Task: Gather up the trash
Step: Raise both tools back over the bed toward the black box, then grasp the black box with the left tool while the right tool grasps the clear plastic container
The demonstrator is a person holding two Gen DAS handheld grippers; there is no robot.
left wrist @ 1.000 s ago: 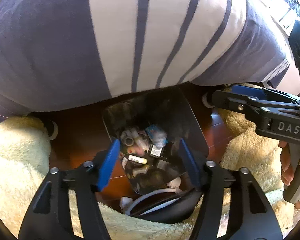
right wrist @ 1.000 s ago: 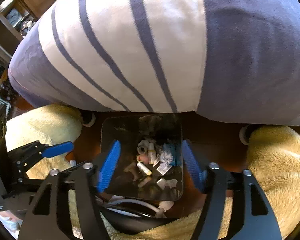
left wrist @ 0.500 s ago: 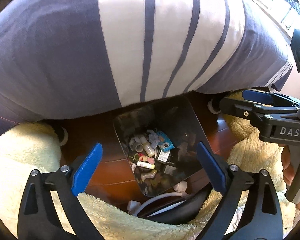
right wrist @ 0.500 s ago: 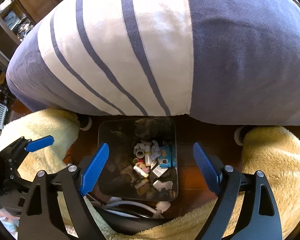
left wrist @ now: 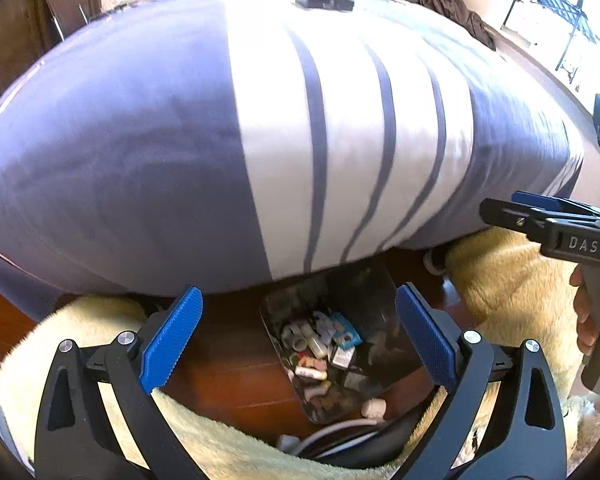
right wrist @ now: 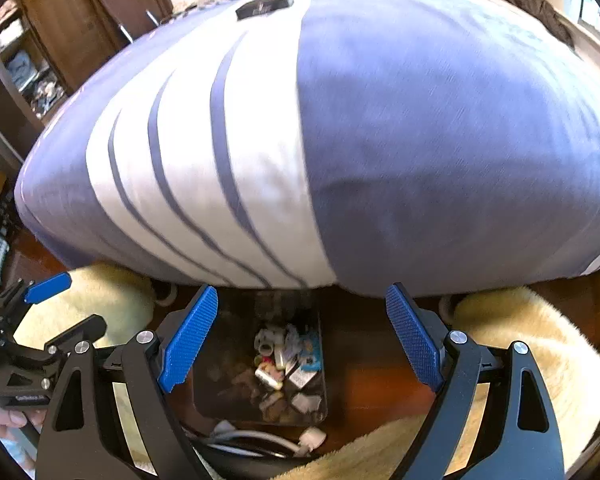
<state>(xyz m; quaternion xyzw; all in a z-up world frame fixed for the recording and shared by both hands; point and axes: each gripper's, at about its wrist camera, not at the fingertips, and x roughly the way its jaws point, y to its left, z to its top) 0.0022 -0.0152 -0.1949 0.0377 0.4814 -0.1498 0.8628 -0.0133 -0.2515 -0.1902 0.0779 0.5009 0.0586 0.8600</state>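
Note:
A dark trash bin (left wrist: 364, 292) stands on the wooden floor at the foot of the bed, holding several small wrappers and tubes (left wrist: 320, 346). My left gripper (left wrist: 298, 292) hovers well above it, open wide, with nothing between its blue pads. In the right wrist view the same bin (right wrist: 220, 364) and its trash (right wrist: 284, 360) lie below my right gripper (right wrist: 302, 289), which is also open and empty. The right gripper's fingers (left wrist: 540, 210) show at the right edge of the left wrist view. A blue pad of the left gripper (right wrist: 48, 287) shows at the left of the right wrist view.
A bed with a blue and white striped cover (left wrist: 300, 140) overhangs the bin's far side; a black flat object (left wrist: 324, 0) lies on it. Cream fluffy rugs (left wrist: 512, 280) flank the bin. A white cable and plug (left wrist: 374, 408) lie by the bin's near edge.
Both grippers have risen away from the bin and their jaws have spread wider. The bin looks smaller and more of the bed top has come into view.

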